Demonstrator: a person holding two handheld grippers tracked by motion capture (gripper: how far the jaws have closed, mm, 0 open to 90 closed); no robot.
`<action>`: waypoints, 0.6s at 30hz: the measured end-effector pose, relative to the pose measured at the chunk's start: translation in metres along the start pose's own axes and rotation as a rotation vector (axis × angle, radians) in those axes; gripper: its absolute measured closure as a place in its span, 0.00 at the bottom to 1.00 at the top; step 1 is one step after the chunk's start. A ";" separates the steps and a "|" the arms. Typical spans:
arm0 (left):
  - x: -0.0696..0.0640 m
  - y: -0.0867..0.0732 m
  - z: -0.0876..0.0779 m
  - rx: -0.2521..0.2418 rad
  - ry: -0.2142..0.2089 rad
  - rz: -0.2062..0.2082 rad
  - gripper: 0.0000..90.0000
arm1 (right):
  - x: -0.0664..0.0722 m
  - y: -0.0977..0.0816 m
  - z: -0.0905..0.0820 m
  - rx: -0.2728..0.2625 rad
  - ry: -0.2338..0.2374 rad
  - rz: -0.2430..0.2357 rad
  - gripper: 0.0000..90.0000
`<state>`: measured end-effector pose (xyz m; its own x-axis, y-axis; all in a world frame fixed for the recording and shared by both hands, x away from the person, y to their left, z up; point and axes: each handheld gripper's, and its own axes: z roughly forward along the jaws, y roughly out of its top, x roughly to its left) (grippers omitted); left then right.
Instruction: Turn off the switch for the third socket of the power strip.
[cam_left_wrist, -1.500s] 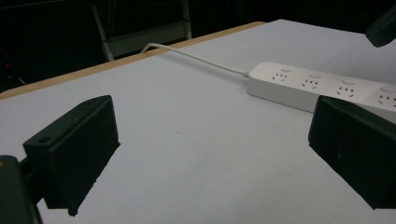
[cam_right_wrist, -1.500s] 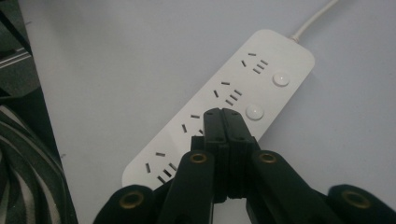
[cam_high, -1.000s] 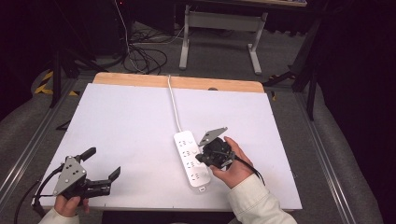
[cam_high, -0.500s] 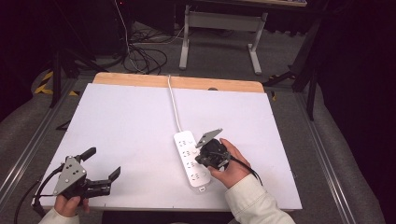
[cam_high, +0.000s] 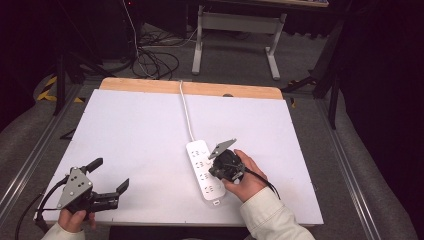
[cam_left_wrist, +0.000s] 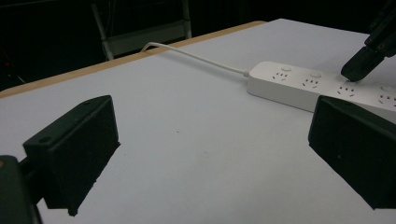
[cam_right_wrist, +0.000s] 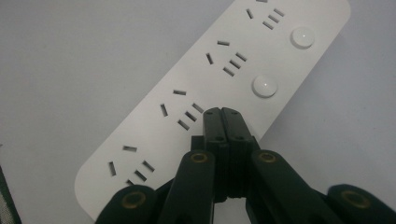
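Note:
A white power strip (cam_high: 198, 150) lies near the middle of the white table (cam_high: 140, 125), and its cord (cam_high: 187, 113) runs to the far edge. My right gripper (cam_high: 213, 167) is shut, with its tips resting on the strip's top. In the right gripper view the closed tips (cam_right_wrist: 222, 113) sit on the power strip (cam_right_wrist: 154, 135) beside a socket, just short of a round button (cam_right_wrist: 265, 86). My left gripper (cam_high: 109, 174) stands open at the near left with nothing in it. Its own view has the left gripper (cam_left_wrist: 212, 149) facing the strip (cam_left_wrist: 299, 86).
A second round button (cam_right_wrist: 302, 37) sits farther along the strip. The table's wooden far edge (cam_high: 150, 86) borders a floor with cables (cam_high: 150, 60) and a metal stand (cam_high: 235, 30). Metal rails run along both table sides.
My right gripper has edged slightly down and toward the strip. The left gripper has stayed where it was.

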<state>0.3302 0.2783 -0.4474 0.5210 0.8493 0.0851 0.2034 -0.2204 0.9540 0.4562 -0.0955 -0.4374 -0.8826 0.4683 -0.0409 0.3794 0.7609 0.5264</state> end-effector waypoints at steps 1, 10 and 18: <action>0.000 0.000 0.000 -0.001 0.000 -0.001 0.02 | 0.000 0.000 0.000 0.000 0.000 0.000 1.00; 0.000 0.000 0.000 0.000 -0.001 0.000 0.02 | 0.000 -0.001 0.002 0.003 0.001 0.008 1.00; -0.001 0.000 0.000 0.002 -0.003 -0.002 0.02 | -0.002 -0.001 0.002 0.004 0.013 0.015 1.00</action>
<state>0.3299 0.2775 -0.4477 0.5232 0.8482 0.0825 0.2057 -0.2196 0.9536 0.4576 -0.0964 -0.4399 -0.8802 0.4740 -0.0219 0.3939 0.7557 0.5232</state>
